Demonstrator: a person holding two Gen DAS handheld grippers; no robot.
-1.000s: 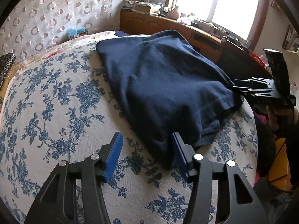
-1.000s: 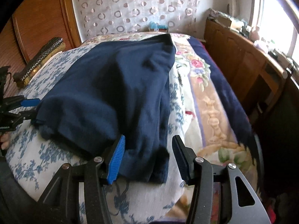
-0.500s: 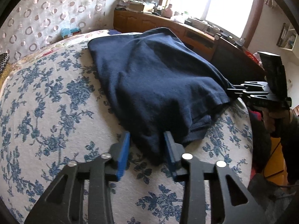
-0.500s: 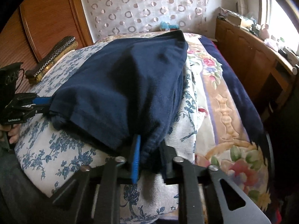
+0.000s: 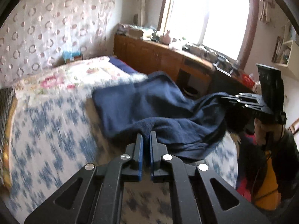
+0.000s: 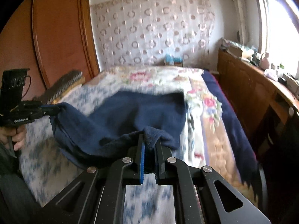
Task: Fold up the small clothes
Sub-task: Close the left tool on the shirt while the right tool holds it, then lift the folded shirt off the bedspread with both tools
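A dark navy garment [image 5: 160,104] lies across the bed, its near edge lifted off the bedspread. My left gripper [image 5: 146,136] is shut on one near corner of it, and it shows at the left of the right wrist view as the left gripper [image 6: 54,110]. My right gripper [image 6: 149,140] is shut on the other near corner of the navy garment [image 6: 134,112], and it shows at the right of the left wrist view as the right gripper [image 5: 235,98]. The cloth sags between the two held corners. Both views are blurred by motion.
The bed has a blue-flowered bedspread [image 5: 46,127] and a floral quilt [image 6: 205,112]. A wooden sideboard [image 5: 158,56] with clutter runs under the window. A wooden wardrobe [image 6: 59,37] stands at the left. A person's hand [image 6: 16,136] holds the left gripper's handle.
Both grippers went from open beside the garment's near corners to shut on them. They have since risen, lifting the near edge off the bed.
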